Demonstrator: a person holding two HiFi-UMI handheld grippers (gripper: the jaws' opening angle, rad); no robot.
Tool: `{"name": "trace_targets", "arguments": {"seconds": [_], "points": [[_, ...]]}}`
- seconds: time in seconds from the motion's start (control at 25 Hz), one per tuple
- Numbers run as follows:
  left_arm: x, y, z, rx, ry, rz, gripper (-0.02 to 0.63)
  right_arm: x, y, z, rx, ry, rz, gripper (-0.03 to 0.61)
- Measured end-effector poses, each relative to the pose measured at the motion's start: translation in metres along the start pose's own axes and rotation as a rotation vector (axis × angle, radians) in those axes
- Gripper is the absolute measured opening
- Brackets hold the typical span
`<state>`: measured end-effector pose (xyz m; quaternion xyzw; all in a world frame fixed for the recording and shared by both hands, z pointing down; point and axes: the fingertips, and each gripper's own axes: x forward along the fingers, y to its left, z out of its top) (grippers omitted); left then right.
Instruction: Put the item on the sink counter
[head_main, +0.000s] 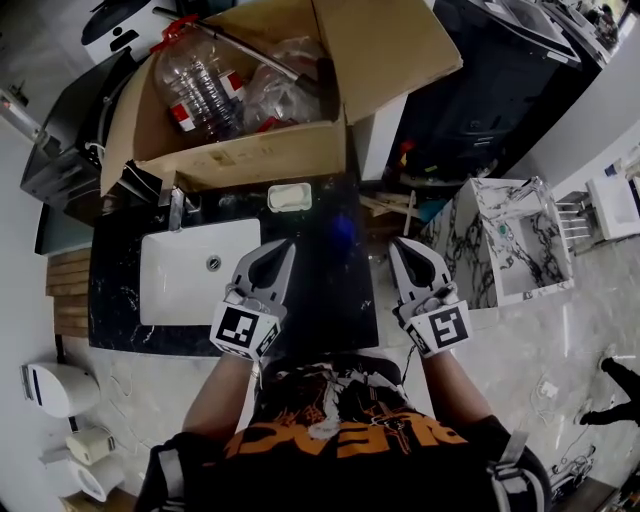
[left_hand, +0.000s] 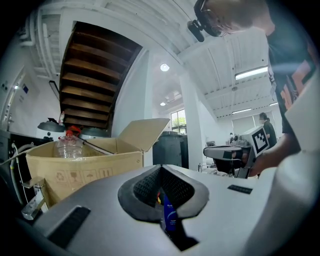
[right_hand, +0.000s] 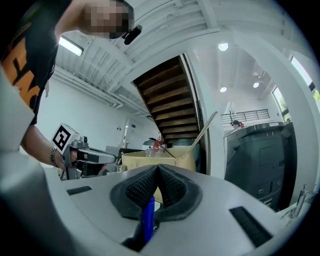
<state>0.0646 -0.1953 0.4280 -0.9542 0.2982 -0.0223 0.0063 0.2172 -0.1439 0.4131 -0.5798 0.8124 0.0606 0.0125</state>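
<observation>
Closed, empty jaws on left gripper (head_main: 283, 252) and right gripper (head_main: 400, 252) above worktop (head_main: 322, 292); white dish (head_main: 289, 198) resting there at 12 o'clock, perhaps the item, perhaps not.

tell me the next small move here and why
Probably open the left tongs and reach forward to the bottle in the cardboard box; it and the right tongs are shut and empty, well short of the box.

A sink basin (head_main: 195, 272) sits in the left part of the sink counter (head_main: 325, 300), with the faucet (head_main: 176, 208) just behind it. A soap dish (head_main: 289, 198) lies on the counter to the right of the faucet. Behind them stands a cardboard box (head_main: 240, 152) with a plastic bottle (head_main: 200, 85) in it.
</observation>
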Motion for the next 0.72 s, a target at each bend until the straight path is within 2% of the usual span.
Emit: {"name": "trace_targets", "arguments": {"seconds": [0.72], "points": [[-0.015,0.007,0.002,-0.018,-0.004,0.031,0.018,0.003,0.012,-0.011,-0.010,0.051,0.034,0.014]]}}
